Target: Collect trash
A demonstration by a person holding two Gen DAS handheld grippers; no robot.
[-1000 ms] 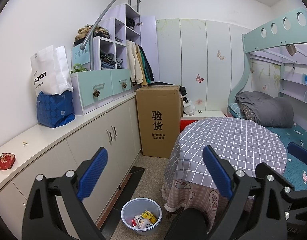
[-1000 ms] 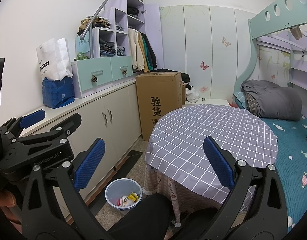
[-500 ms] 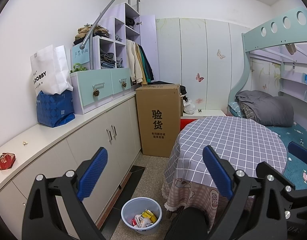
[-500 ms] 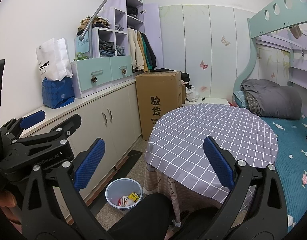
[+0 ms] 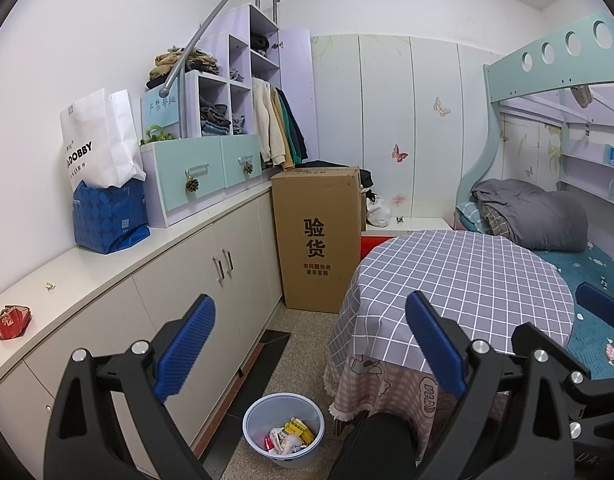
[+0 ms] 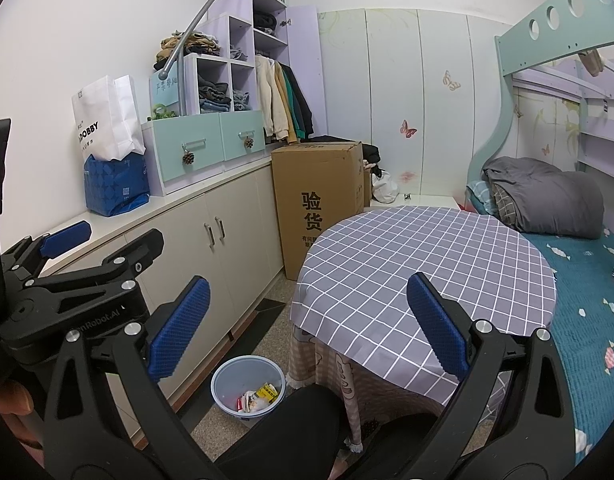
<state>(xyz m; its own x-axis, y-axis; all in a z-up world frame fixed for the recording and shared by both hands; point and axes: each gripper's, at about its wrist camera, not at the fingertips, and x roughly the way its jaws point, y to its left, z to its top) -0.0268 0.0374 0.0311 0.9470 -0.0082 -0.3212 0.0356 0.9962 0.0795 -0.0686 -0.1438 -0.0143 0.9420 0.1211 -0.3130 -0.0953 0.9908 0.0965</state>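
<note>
A pale blue bin [image 5: 284,432] stands on the floor between the cabinets and the round table, with several wrappers inside; it also shows in the right wrist view [image 6: 248,385]. My left gripper [image 5: 310,344] is open and empty, held high above the bin. My right gripper [image 6: 307,322] is open and empty, over the table's near edge. The left gripper also shows at the left of the right wrist view [image 6: 103,246]. A red crumpled packet [image 5: 11,322] lies on the counter at far left. A small scrap [image 5: 49,286] lies further along the counter.
A round table with a grey checked cloth [image 5: 467,280] stands right of the bin. A tall cardboard box [image 5: 317,240] stands behind. White cabinets [image 5: 211,280] run along the left wall, with bags [image 5: 107,184] on top. A bunk bed [image 6: 579,264] is at right.
Both views have shifted very slightly; the grippers stay open and empty. Nothing else moved.
</note>
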